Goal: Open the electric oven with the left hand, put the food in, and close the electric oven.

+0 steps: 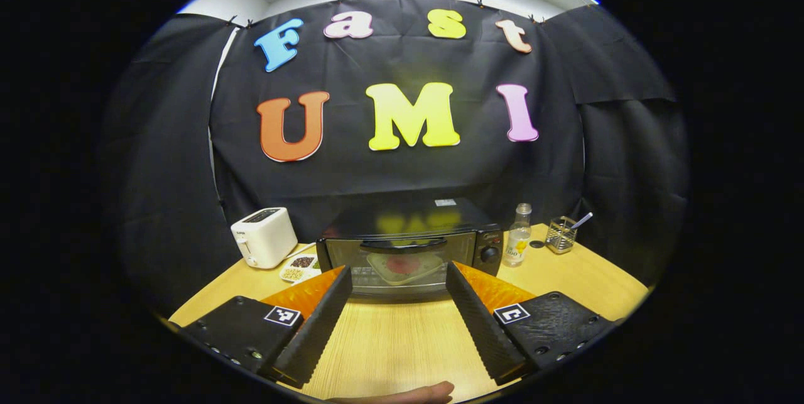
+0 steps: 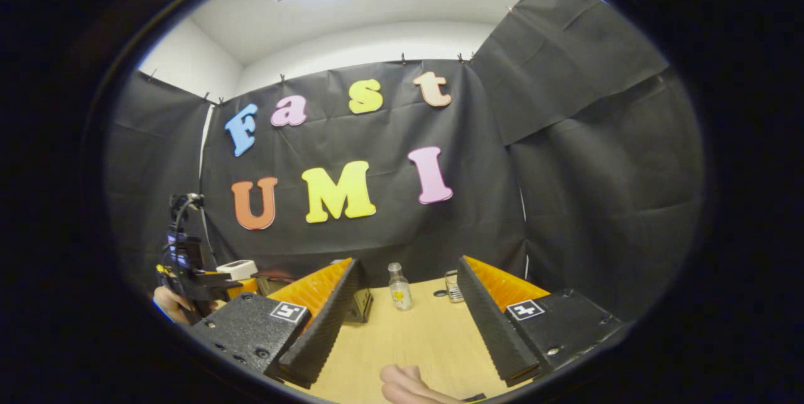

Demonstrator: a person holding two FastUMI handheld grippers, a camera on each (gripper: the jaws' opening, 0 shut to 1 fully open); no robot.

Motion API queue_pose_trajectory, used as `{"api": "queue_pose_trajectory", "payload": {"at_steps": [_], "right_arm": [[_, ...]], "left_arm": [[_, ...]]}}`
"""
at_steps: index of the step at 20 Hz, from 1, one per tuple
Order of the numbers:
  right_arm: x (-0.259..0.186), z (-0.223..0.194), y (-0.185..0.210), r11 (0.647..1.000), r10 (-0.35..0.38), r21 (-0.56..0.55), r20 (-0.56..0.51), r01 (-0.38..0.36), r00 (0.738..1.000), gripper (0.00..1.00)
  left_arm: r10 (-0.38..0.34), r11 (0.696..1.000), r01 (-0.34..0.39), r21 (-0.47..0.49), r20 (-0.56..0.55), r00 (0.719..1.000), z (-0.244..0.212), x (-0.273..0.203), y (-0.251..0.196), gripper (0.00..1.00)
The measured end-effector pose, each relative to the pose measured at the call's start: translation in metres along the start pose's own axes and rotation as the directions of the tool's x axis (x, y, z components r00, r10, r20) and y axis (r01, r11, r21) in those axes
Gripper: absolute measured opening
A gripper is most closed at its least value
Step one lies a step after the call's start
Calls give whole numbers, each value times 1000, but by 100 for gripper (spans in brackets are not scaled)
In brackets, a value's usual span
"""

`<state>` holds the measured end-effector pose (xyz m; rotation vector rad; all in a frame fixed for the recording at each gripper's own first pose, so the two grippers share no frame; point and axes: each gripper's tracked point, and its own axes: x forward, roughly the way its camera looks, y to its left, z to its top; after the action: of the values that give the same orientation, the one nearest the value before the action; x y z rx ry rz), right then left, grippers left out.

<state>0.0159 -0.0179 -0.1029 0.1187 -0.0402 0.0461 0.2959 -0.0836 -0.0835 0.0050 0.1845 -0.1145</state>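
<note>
A wooden table (image 1: 402,335) stands in a booth hung with black cloth, under a white ceiling.

In the left gripper view, the left claw (image 1: 397,319) fills the bottom of the frame, its fingers spread wide with nothing between them. Centred just above them sits the oven (image 1: 408,247), its door closed; through the glass, food (image 1: 405,266) rests on a tray inside. Left of the oven stands a white toaster (image 1: 264,236), with a small dish (image 1: 300,267) of snacks between the two. Right of the oven are a clear bottle (image 1: 519,235), then a glass cup (image 1: 561,234) holding a utensil. A fingertip (image 1: 433,393) shows at the bottom edge.

In the right gripper view, the right claw (image 2: 405,322) is at the bottom, wide open and empty. The bottle (image 2: 399,286) and cup (image 2: 452,285) stand between its fingers, farther back. A corner of the oven (image 2: 359,305) peeks beside the left-hand finger. At lower left is the other gripper (image 2: 188,278). Fingers (image 2: 402,382) show at the bottom edge.
</note>
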Motion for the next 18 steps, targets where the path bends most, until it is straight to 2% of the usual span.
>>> {"api": "queue_pose_trajectory", "payload": {"at_steps": [6,10,14,18], "right_arm": [[-29,10,5,999,10,-36,26,-9,1000,95],[-46,14,3,999,16,-39,37,-14,999,96],[-53,16,2,999,12,-50,49,-10,999,95],[-54,9,11,998,32,-59,29,-31,999,95]], "left_arm": [[32,999,-28,-35,125,992,36,-95,7,96],[55,998,-52,-24,142,988,30,-142,11,96],[70,997,-71,1,137,988,19,-172,10,96],[73,997,-73,-8,170,983,31,-186,11,96]]}}
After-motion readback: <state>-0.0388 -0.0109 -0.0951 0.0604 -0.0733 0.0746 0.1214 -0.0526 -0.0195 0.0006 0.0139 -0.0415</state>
